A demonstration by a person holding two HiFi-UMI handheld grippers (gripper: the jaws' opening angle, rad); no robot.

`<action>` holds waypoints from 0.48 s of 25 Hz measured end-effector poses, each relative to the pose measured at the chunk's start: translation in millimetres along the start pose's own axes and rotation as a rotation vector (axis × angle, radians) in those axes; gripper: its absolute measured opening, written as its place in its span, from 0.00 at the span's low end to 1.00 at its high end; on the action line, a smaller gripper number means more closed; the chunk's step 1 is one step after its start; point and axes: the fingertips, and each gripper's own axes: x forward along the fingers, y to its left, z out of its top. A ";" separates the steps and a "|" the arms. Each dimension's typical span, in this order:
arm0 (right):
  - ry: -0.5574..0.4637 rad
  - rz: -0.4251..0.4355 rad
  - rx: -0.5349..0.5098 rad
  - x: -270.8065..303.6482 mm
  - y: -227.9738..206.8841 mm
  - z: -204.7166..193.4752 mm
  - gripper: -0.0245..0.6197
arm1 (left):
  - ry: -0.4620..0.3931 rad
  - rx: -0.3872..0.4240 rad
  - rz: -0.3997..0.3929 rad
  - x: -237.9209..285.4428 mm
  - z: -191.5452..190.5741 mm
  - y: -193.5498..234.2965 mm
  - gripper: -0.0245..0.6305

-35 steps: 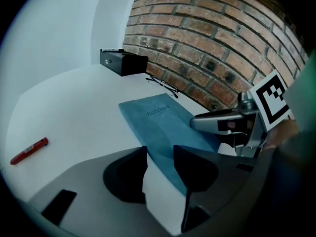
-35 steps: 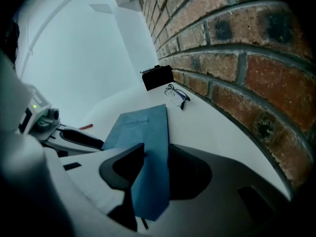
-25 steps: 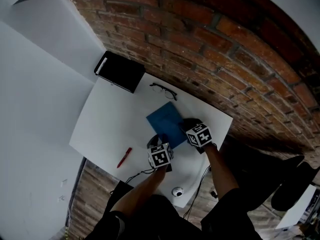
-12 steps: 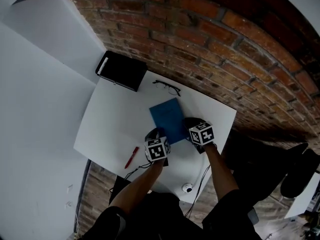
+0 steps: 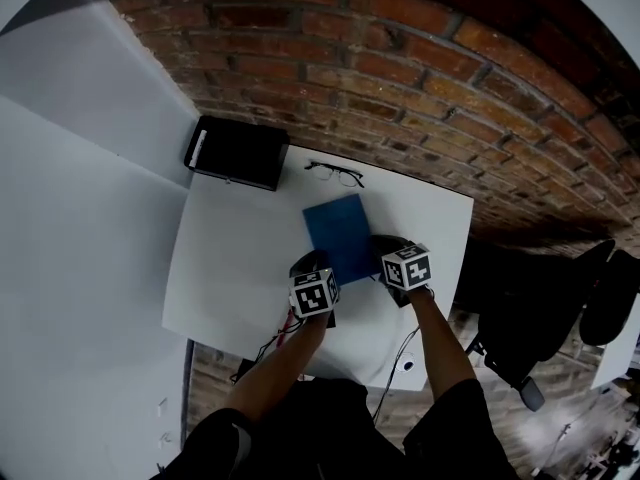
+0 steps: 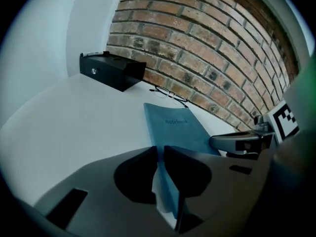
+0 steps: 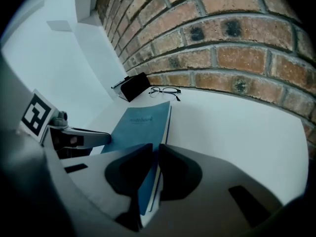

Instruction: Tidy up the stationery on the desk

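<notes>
The left gripper has its jaws drawn narrow, having just been closing, and they now pinch the near left corner of the blue notebook, with the blue cover and the white page edges showing in the slim gap between the pads. The right gripper is the same: its jaws have just been closing and stand narrow, clamped on the notebook's near right corner, where the stack of pages runs up between them. The two grippers sit side by side at the notebook's near end, each held by a bare forearm reaching in from below in the head view. The cover carries the printed word "notebook" and stretches away from the jaws toward the brick wall. Whether its near end is raised off the surface cannot be told. It lies around the middle of the white desk. Just beyond its far edge, apart from it, is a pair of black-framed glasses. A black box sits at the desk's far left corner, against the wall.
</notes>
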 end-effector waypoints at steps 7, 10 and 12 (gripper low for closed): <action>-0.025 -0.030 0.044 7.5 27.1 5.1 0.11 | 0.027 0.024 -0.029 -5.2 9.3 27.3 0.11; -0.034 -0.029 0.066 15.0 39.7 9.9 0.11 | 0.030 0.039 -0.037 -8.2 15.8 41.7 0.11; -0.035 -0.024 0.083 20.4 47.4 13.1 0.11 | 0.032 0.058 -0.049 -9.5 20.0 51.3 0.11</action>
